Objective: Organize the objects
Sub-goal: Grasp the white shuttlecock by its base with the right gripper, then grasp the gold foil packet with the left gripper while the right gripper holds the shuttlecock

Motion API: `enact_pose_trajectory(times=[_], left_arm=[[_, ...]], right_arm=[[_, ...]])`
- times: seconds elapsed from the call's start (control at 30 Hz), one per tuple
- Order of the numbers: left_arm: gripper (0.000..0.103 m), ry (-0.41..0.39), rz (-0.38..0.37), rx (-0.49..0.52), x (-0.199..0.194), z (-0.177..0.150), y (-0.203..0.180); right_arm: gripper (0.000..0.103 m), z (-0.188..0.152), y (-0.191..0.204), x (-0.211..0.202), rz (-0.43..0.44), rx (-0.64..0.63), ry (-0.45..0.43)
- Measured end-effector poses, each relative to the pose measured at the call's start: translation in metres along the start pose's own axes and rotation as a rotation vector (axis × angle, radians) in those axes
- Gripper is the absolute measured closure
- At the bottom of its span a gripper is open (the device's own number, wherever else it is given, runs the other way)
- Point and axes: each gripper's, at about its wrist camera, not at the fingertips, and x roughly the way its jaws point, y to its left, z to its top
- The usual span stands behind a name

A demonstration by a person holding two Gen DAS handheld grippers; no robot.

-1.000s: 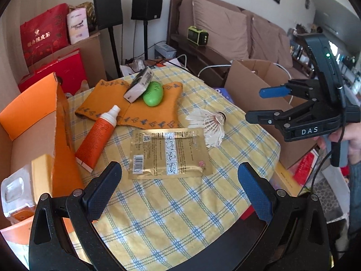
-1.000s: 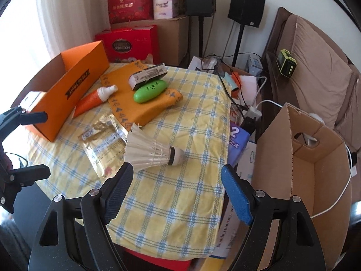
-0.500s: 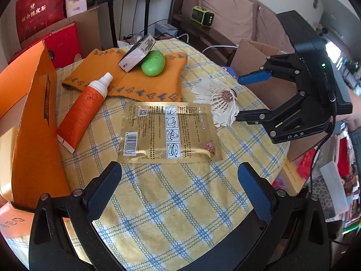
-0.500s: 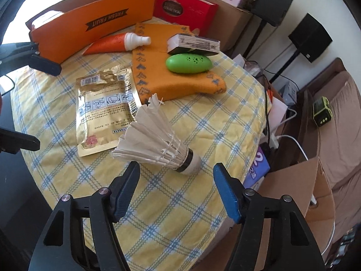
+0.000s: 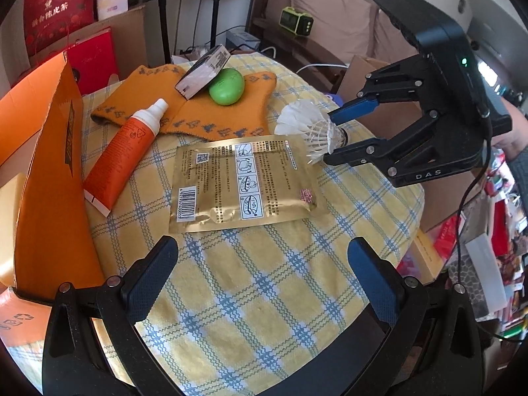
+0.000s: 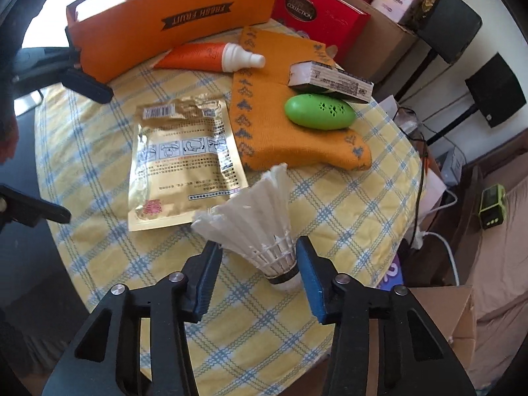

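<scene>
Orange cardboard forms the fruit box [image 5: 49, 165] at the left edge of the table [image 5: 264, 297], and it is judged the likely container for the loose things. Just beside it an orange tube [image 5: 122, 158] lies on the checked cloth, its white cap resting on an orange knitted cloth [image 5: 198, 112]. On that knitted cloth a small carton [image 5: 203, 72] leans on a green egg-shaped case [image 5: 227, 86]. A gold sachet [image 5: 244, 181] lies flat at the middle of the table. The left gripper [image 5: 260, 267] is held low over the near edge with its jaws spread wide and nothing between them. Farther right, the shuttlecock [image 6: 260, 221] lies on its side just beside the sachet's corner, cork toward the table edge. The right gripper [image 6: 257, 277] is placed around its cork end, jaws parted on either side; the right pad seems to touch, though no grip is made.

Feathers could be crushed or bent if the jaws are closed on the skirt and not the cork. The light shuttlecock could also be nudged and rolled off the nearby edge if one pad meets it first.
</scene>
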Motion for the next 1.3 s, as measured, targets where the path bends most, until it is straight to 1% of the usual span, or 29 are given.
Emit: enact_pose_trajectory(times=[0.07, 0.17, 0.27, 0.37, 0.47, 0.53, 0.57, 0.63, 0.67, 0.7, 0.73, 0.77, 0.83, 0.87, 0.93, 0.97, 1.07, 1.13, 1.17, 1.23, 1.3], left_arm=[[0.000, -0.001, 0.011, 0.013, 0.001, 0.000, -0.001], [0.000, -0.005, 0.046, 0.046, 0.003, 0.000, -0.006], [0.000, -0.024, 0.092, 0.131, 0.007, 0.000, -0.017], [0.000, -0.064, 0.184, 0.241, 0.011, -0.002, -0.029], [0.000, -0.111, 0.294, 0.333, 0.018, -0.003, -0.040], [0.000, -0.135, 0.354, 0.367, 0.025, -0.002, -0.043], [0.002, -0.140, 0.373, 0.377, 0.028, -0.001, -0.045], [0.010, -0.144, 0.406, 0.405, 0.035, 0.000, -0.047], [0.012, -0.143, 0.423, 0.419, 0.039, 0.000, -0.048], [0.020, -0.143, 0.433, 0.433, 0.041, 0.000, -0.049], [0.029, -0.149, 0.435, 0.445, 0.043, 0.000, -0.049], [0.034, -0.153, 0.433, 0.452, 0.045, 0.001, -0.050], [0.048, -0.152, 0.431, 0.466, 0.048, 0.003, -0.052], [0.053, -0.151, 0.427, 0.472, 0.050, 0.003, -0.053], [0.074, -0.140, 0.415, 0.482, 0.054, 0.005, -0.053], [0.077, -0.134, 0.407, 0.483, 0.055, 0.005, -0.053], [0.080, -0.158, 0.402, 0.485, 0.051, 0.005, -0.054], [0.084, -0.185, 0.382, 0.471, 0.043, 0.007, -0.053], [0.085, -0.197, 0.368, 0.459, 0.037, 0.008, -0.052], [0.088, -0.215, 0.331, 0.416, 0.025, 0.013, -0.049], [0.090, -0.227, 0.271, 0.351, 0.010, 0.021, -0.041]], right_arm=[[0.060, 0.000, -0.001, -0.003, 0.032, 0.033, -0.025], [0.060, -0.001, 0.004, -0.003, 0.041, 0.053, -0.044], [0.061, -0.002, 0.001, -0.005, 0.063, 0.125, -0.066], [0.061, -0.004, -0.012, -0.006, 0.121, 0.239, -0.085], [0.061, -0.004, -0.014, -0.007, 0.137, 0.266, -0.095], [0.061, -0.006, -0.014, -0.008, 0.146, 0.273, -0.101], [0.061, -0.006, -0.014, -0.008, 0.148, 0.275, -0.103], [0.061, -0.007, -0.015, -0.008, 0.157, 0.285, -0.108], [0.061, -0.008, -0.015, -0.008, 0.161, 0.291, -0.110], [0.061, -0.009, -0.015, -0.008, 0.164, 0.295, -0.113], [0.061, -0.009, -0.015, -0.008, 0.168, 0.297, -0.115], [0.061, -0.010, -0.015, -0.009, 0.176, 0.300, -0.118], [0.061, -0.011, -0.014, -0.009, 0.181, 0.300, -0.122], [0.061, -0.011, -0.013, -0.009, 0.181, 0.299, -0.124], [0.061, -0.012, -0.013, -0.010, 0.182, 0.299, -0.126], [0.061, -0.012, -0.013, -0.010, 0.180, 0.298, -0.127], [0.059, -0.012, -0.011, -0.011, 0.148, 0.297, -0.123], [0.052, -0.011, -0.007, -0.010, 0.115, 0.279, -0.113], [0.048, -0.010, -0.005, -0.009, 0.092, 0.267, -0.109], [0.048, -0.008, -0.003, -0.006, 0.070, 0.255, -0.102], [0.048, -0.006, -0.003, -0.002, 0.056, 0.265, -0.097]])
